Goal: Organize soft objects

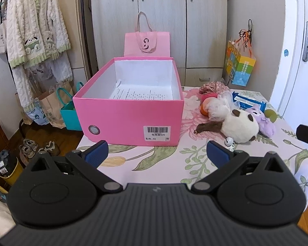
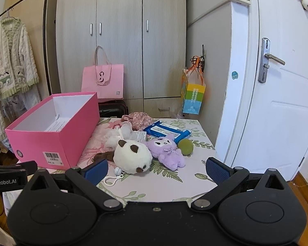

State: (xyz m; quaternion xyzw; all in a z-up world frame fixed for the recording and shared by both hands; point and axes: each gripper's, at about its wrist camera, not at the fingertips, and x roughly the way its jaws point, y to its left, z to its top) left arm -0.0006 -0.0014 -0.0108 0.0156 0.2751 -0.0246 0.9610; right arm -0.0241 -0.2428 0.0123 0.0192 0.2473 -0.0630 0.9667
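Observation:
An open pink box [image 1: 129,119] [image 2: 51,137] stands on the floral table with only a printed sheet inside. To its right lies a heap of soft things: a cream and brown plush cat [image 1: 240,126] [image 2: 132,156], a purple plush [image 1: 266,121] [image 2: 167,150], a white mesh puff [image 1: 216,107] [image 2: 115,135], a floral fabric pouch [image 1: 214,87] [image 2: 138,120] and a green ball [image 2: 185,146]. My left gripper [image 1: 157,153] hovers open before the box. My right gripper [image 2: 157,169] is open just short of the cat. Neither holds anything.
A blue wipes pack [image 2: 167,132] lies behind the plushes. A pink tote [image 2: 102,82] leans on the wardrobe; a colourful gift bag [image 2: 193,96] hangs by the white door [image 2: 277,102]. Clothes rack, paper bags and shoes [image 1: 30,147] fill the left floor. The table's edge [image 2: 205,192] is near.

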